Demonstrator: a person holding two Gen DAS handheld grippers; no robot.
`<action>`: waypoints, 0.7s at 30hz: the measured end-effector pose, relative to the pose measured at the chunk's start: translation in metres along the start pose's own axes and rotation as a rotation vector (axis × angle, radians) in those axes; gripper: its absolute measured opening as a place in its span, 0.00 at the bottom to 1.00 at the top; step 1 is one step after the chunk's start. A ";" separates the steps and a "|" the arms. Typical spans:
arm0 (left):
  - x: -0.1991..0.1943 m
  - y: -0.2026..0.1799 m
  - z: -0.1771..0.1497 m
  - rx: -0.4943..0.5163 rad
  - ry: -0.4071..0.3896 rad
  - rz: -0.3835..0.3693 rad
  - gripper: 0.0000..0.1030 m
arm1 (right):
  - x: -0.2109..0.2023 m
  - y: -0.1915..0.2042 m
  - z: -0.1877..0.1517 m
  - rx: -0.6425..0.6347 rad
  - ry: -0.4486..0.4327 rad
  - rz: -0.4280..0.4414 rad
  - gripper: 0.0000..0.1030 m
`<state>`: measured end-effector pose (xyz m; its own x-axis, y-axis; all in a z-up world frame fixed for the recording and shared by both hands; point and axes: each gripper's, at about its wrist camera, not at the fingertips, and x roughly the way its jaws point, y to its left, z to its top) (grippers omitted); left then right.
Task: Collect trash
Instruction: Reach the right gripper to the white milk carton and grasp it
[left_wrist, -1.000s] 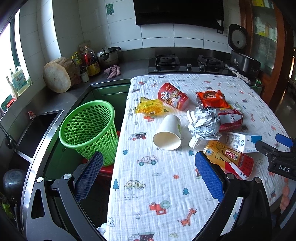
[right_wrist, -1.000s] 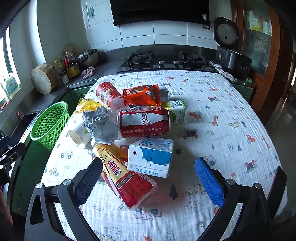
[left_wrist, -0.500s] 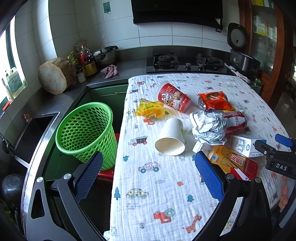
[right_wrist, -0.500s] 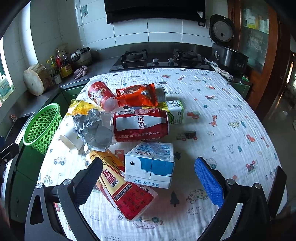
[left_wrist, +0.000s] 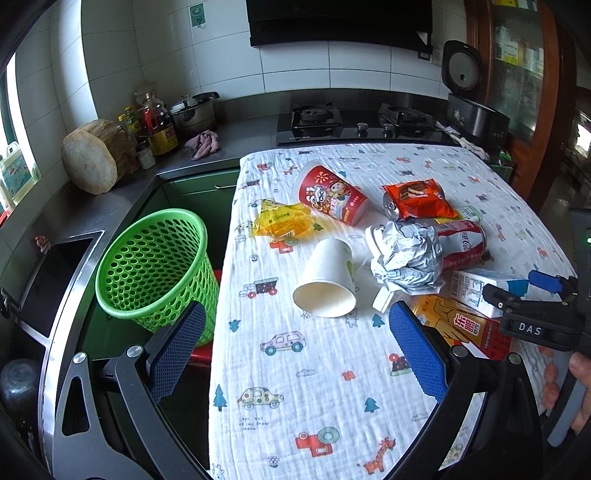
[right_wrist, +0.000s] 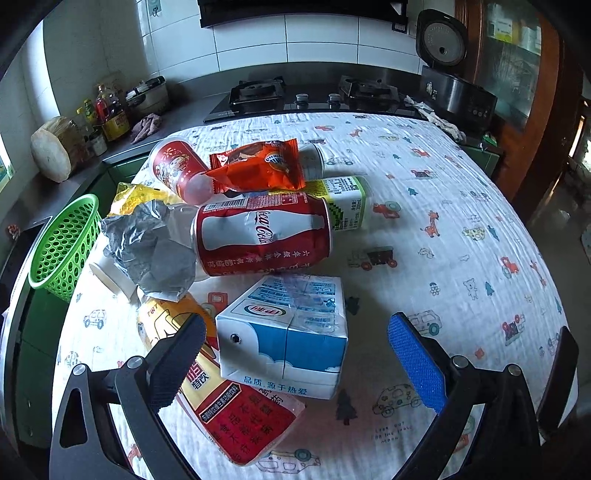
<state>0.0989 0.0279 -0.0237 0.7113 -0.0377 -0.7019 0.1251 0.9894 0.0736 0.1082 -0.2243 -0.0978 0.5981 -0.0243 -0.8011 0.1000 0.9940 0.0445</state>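
Left wrist view shows the left gripper (left_wrist: 295, 347) with fingers wide and holding nothing, above the near part of the table (left_wrist: 295, 406), near its left edge. A white cup (left_wrist: 327, 280) lies on its side just ahead, mouth toward the camera. Beside the left edge stands a green basket (left_wrist: 155, 266). In the right wrist view the right gripper (right_wrist: 295, 365) is also wide and holds nothing; a milk carton (right_wrist: 286, 334) lies between its fingers, partly on an orange pouch (right_wrist: 229, 398). Behind it lie a cola can (right_wrist: 262, 240), crumpled foil (right_wrist: 151, 251) and a snack bag (right_wrist: 258, 168).
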 end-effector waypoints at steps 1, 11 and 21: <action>0.002 -0.002 0.002 0.007 -0.003 -0.010 0.95 | 0.002 0.000 0.000 0.003 0.004 -0.003 0.93; 0.029 -0.040 0.018 0.088 -0.007 -0.183 0.95 | 0.019 -0.009 0.000 0.047 0.058 0.016 0.61; 0.075 -0.075 0.030 0.127 0.051 -0.285 0.87 | 0.008 -0.018 -0.004 0.079 0.043 0.009 0.61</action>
<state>0.1635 -0.0536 -0.0611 0.5999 -0.3012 -0.7412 0.4025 0.9143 -0.0457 0.1085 -0.2419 -0.1073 0.5649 -0.0089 -0.8251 0.1580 0.9826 0.0976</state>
